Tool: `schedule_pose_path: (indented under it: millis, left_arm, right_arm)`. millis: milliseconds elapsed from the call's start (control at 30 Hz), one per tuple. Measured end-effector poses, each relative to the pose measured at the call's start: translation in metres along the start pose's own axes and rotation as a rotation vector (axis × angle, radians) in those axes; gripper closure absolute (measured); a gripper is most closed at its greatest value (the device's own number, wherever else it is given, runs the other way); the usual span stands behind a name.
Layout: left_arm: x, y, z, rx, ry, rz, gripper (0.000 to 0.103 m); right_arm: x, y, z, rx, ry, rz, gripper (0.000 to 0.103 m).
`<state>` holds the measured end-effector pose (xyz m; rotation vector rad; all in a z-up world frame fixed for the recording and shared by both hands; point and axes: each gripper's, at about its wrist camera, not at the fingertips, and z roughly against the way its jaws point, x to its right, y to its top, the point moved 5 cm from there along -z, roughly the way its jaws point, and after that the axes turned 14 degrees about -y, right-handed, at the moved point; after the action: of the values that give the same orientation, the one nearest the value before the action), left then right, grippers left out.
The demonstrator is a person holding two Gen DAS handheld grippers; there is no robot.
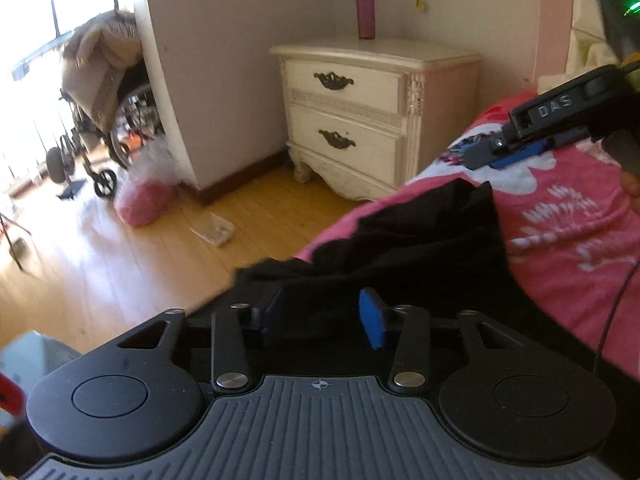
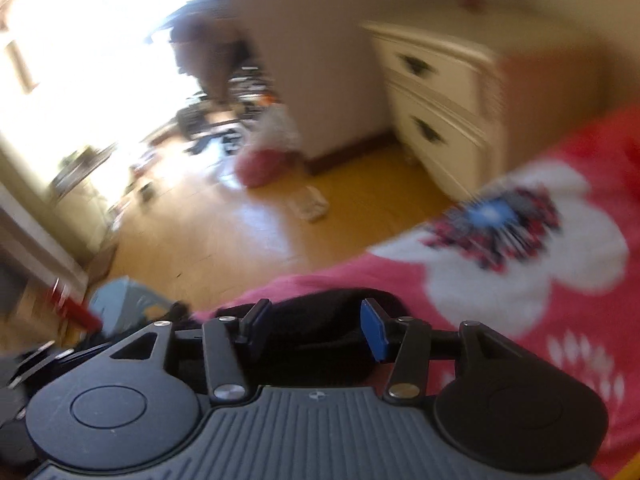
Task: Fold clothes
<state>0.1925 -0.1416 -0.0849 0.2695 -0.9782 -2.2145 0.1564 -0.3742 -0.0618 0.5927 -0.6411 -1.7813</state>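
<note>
Loosely bunched on a pink floral bedspread [image 1: 568,216] lies a black garment [image 1: 420,236] — soft, limp, best pinched at an edge. Left gripper [image 1: 320,320] and right gripper [image 2: 316,328] both spread, cloth between them — unpinched.

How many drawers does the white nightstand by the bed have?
2. The nightstand has an upper drawer just under its top and a lower drawer directly beneath it, each with a dark handle. Its far side is hidden.
</note>
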Motion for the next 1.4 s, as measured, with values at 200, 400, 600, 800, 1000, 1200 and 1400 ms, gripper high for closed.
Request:
schedule_pose_path:
  millis: [200,400,600,800,1000,1200,1400]
  left_arm:
    - [0.005,-0.005,-0.027,-0.019,0.009,0.016,0.067]
    - [0.005,-0.011,-0.030,-0.024,0.014,0.042,0.066]
    - [0.004,-0.010,-0.028,-0.009,0.008,0.055,0.066]
    - [0.003,-0.009,-0.028,0.001,0.022,0.058,0.065]
    - [0.001,-0.008,-0.029,0.005,0.036,0.060,0.065]
    - [-0.001,-0.008,-0.030,0.005,0.046,0.071,0.064]
    - [-0.002,-0.009,-0.030,0.006,0.045,0.077,0.064]
  right_arm:
    - [-0.054,-0.013,0.002,0.100,0.016,0.345,0.054]
    - [-0.058,-0.017,-0.013,0.076,-0.004,0.366,0.091]
    - [-0.033,0.008,-0.008,0.132,-0.028,0.210,0.102]
    - [0.013,0.042,-0.011,0.171,-0.094,0.010,0.102]
    - [0.053,0.052,-0.031,0.136,-0.154,-0.118,0.102]
    - [0.086,0.054,-0.052,0.087,-0.209,-0.219,0.103]
    - [0.110,0.047,-0.068,0.008,-0.156,-0.358,0.103]
